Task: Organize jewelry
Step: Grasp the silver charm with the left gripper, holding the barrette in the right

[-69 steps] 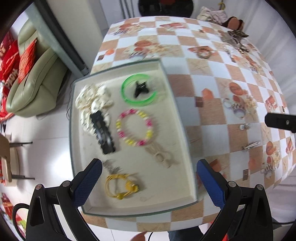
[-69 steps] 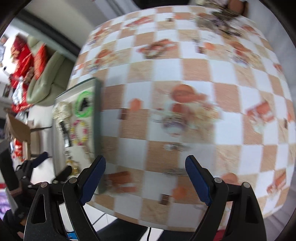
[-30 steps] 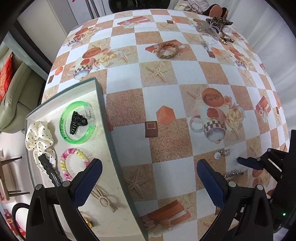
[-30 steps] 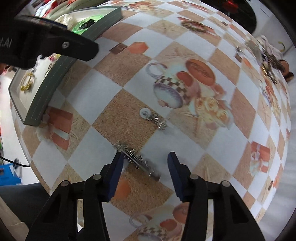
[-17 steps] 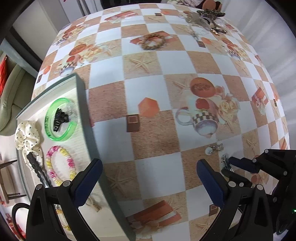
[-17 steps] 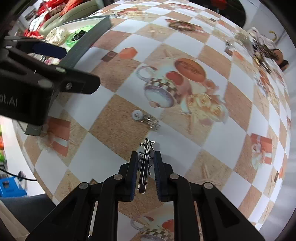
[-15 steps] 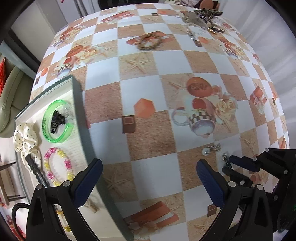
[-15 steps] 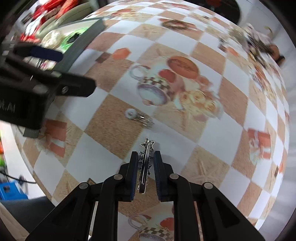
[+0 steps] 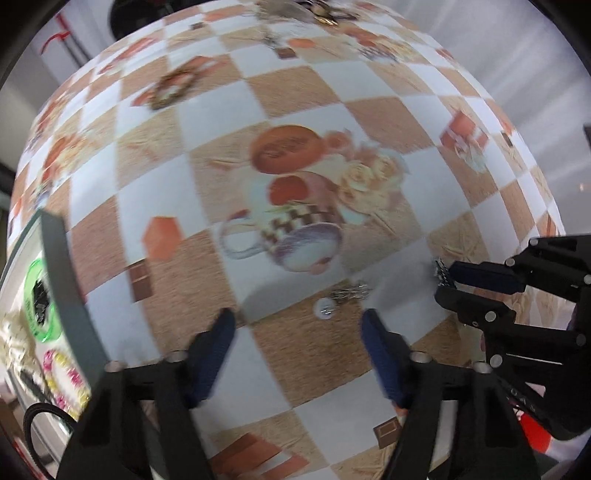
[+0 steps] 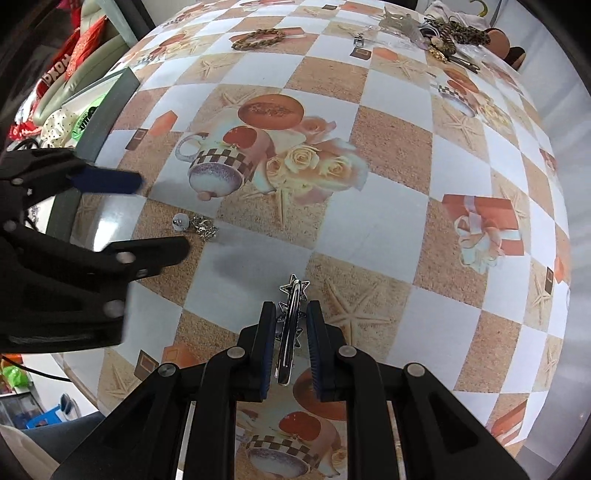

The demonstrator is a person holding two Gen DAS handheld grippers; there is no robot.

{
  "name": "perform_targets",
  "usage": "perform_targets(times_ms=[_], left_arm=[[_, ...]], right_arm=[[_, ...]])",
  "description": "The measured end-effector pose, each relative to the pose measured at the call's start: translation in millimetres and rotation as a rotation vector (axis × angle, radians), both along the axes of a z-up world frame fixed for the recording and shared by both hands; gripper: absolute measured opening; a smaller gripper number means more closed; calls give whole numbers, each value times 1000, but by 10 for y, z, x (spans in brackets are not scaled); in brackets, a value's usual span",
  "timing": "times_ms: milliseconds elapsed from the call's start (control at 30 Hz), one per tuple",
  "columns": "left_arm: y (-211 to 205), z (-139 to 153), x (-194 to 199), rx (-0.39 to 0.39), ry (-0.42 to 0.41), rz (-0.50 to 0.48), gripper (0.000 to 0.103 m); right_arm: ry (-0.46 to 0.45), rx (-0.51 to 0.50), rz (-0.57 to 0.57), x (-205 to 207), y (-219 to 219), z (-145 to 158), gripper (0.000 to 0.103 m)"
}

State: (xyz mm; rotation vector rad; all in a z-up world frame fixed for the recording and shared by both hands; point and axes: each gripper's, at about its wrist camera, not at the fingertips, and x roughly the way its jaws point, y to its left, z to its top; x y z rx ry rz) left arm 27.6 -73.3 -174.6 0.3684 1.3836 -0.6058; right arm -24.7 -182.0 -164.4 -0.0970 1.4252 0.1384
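My right gripper [image 10: 291, 308] is shut on a silver star hair clip [image 10: 293, 295], held upright just above the checked tablecloth [image 10: 391, 147]. The same clip [image 9: 441, 273] shows at my right gripper's tip [image 9: 452, 284] in the left wrist view. A small silver pendant with a white disc [image 9: 325, 306] lies on the cloth between and just ahead of my left gripper's fingers [image 9: 218, 343]. My left gripper [image 9: 299, 332] points down over it, jaws closing, pads not touching it. From the right wrist, the pendant [image 10: 181, 222] lies at my left gripper [image 10: 162, 214].
The grey tray [image 9: 62, 277] at the left holds a green bangle [image 9: 38, 299] and a pink-yellow bead bracelet [image 9: 62, 376]. A braided bracelet [image 10: 258, 38] and a heap of other jewelry [image 10: 443, 33] lie at the far side of the table.
My left gripper has swung right from the tray to over the pendant, and its jaws have narrowed. My right gripper closed on the star clip and has lifted it off the cloth.
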Motion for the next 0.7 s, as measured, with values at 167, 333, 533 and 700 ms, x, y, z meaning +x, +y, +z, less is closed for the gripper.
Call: perform_targets(times_ms=[167,333,533,700], left_arm=[[-122,9,-37,8,-39,-40,55],[-145,47,15,-10,-44,-42,16],[39,68,111,-68,31,37,16],[279,125,67,-109,68,119,16]], right_arm=[[-2,7,-9,-65,-71,-15,18],[-2,6,-10,-95,-47,-18,18],[11,18,-32,-56,15,-12,18],[18,64,-86,47,-46,59,18]])
